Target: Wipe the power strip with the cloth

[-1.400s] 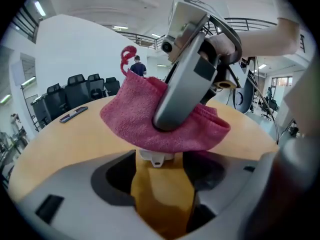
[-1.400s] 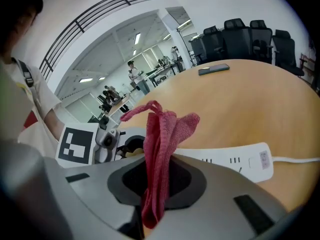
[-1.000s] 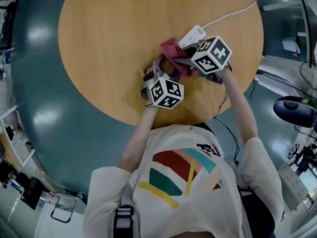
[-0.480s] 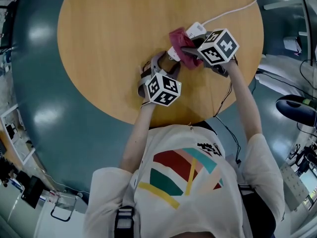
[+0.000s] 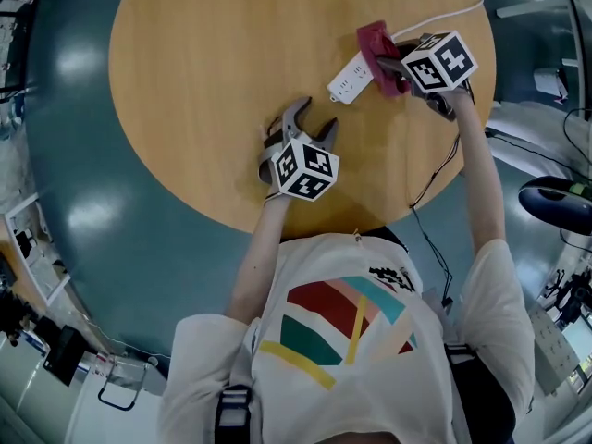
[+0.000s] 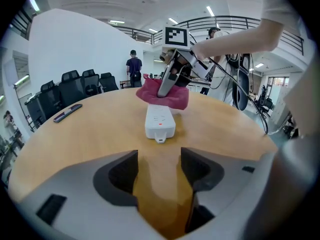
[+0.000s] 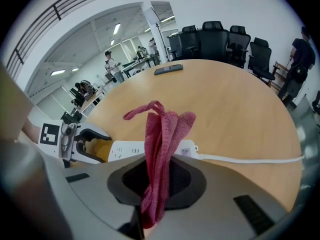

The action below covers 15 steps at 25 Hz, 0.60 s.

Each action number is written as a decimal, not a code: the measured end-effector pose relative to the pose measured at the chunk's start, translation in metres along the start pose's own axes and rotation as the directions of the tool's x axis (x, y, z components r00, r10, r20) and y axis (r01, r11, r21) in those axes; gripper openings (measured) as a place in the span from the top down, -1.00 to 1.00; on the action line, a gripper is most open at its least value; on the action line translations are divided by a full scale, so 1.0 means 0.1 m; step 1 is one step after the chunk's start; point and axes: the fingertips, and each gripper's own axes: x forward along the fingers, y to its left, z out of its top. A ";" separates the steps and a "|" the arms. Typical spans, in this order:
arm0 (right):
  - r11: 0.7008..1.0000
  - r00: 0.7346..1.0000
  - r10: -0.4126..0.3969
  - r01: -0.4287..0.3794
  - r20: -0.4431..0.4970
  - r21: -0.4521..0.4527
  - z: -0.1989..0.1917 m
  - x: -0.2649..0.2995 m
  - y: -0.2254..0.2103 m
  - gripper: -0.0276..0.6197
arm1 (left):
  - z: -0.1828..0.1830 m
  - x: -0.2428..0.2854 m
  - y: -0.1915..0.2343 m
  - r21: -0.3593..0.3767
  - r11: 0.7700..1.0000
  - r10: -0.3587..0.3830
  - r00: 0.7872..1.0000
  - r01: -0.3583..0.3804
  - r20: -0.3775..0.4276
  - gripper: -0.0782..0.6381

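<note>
Cloth (image 7: 160,134) pinched in my right gripper (image 5: 393,63); left gripper (image 6: 159,159) gaping, empty, jaws just eased inward; I judge flat strokes along the power strip (image 6: 160,121) best

- A round wooden table (image 5: 203,81) fills the upper middle of the head view, with glossy teal floor (image 5: 74,155) around it.
- A dark, flat, remote-like object (image 6: 67,113) lies on the tabletop at the left of the left gripper view.
- Black office chairs (image 6: 82,81) stand in a row behind the table, at middle left.
- A person in dark clothes (image 6: 133,69) stands beyond them.
- A railing (image 6: 240,21) curves across the upper right, near ceiling strip lights (image 6: 212,10).
</note>
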 end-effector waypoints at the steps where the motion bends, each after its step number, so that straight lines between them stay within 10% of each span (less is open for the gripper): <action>1: 1.000 1.000 -0.007 0.007 -0.004 0.002 0.01 -0.02 -0.06 0.79 | 0.00 0.00 0.00 -0.001 1.000 -0.001 1.000 0.001 -0.001 -0.09; 15: 0.979 0.981 -0.193 0.192 0.000 0.068 0.03 -0.35 -0.83 0.79 | 0.03 -0.04 -0.06 -0.014 1.000 -0.016 1.000 0.016 -0.013 -0.09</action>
